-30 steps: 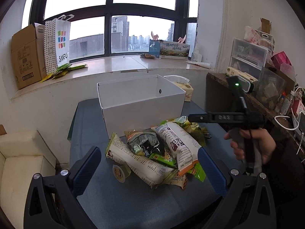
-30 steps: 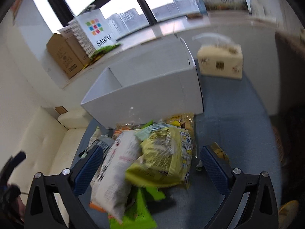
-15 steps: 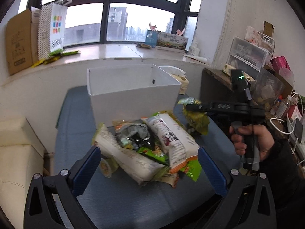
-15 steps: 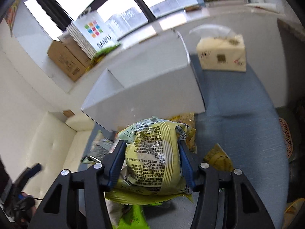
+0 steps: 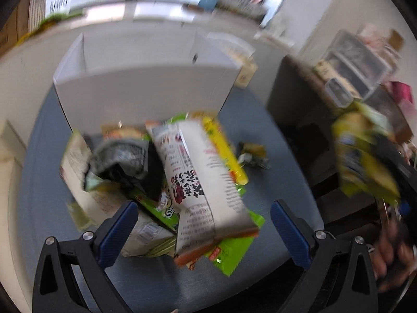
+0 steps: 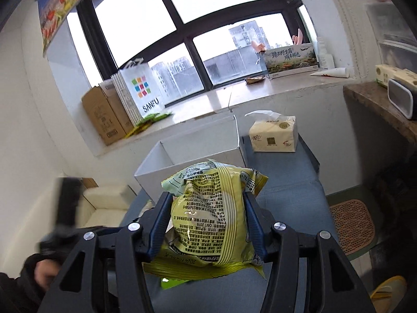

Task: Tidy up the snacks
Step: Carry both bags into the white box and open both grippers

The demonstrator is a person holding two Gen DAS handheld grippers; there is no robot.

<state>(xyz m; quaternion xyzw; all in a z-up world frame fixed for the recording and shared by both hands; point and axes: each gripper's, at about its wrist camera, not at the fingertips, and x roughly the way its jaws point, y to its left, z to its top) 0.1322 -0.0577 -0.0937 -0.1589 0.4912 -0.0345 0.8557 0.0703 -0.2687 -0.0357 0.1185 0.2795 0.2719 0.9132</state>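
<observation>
My right gripper (image 6: 208, 224) is shut on a yellow-green snack bag (image 6: 211, 221) and holds it up in the air in front of the open white box (image 6: 190, 161). The same bag shows blurred at the right of the left wrist view (image 5: 365, 161). My left gripper (image 5: 203, 224) is open and hovers low over the snack pile: a long white packet with red print (image 5: 200, 177), a grey-black bag (image 5: 122, 159) and green packets (image 5: 229, 250) lie between its fingers. The white box (image 5: 140, 88) stands behind the pile on the blue table (image 5: 44, 182).
A tissue pack (image 6: 273, 137) sits on the table right of the box. A small dark wrapper (image 5: 254, 154) lies apart from the pile. Cardboard boxes and a SANFU bag (image 6: 140, 91) stand on the windowsill. A cluttered shelf (image 5: 365, 60) is at the right, a cream sofa (image 6: 104, 203) at the left.
My right gripper has lifted the yellow-green bag well above the pile and tilted up. My left gripper has dropped down and forward over the pile, still open.
</observation>
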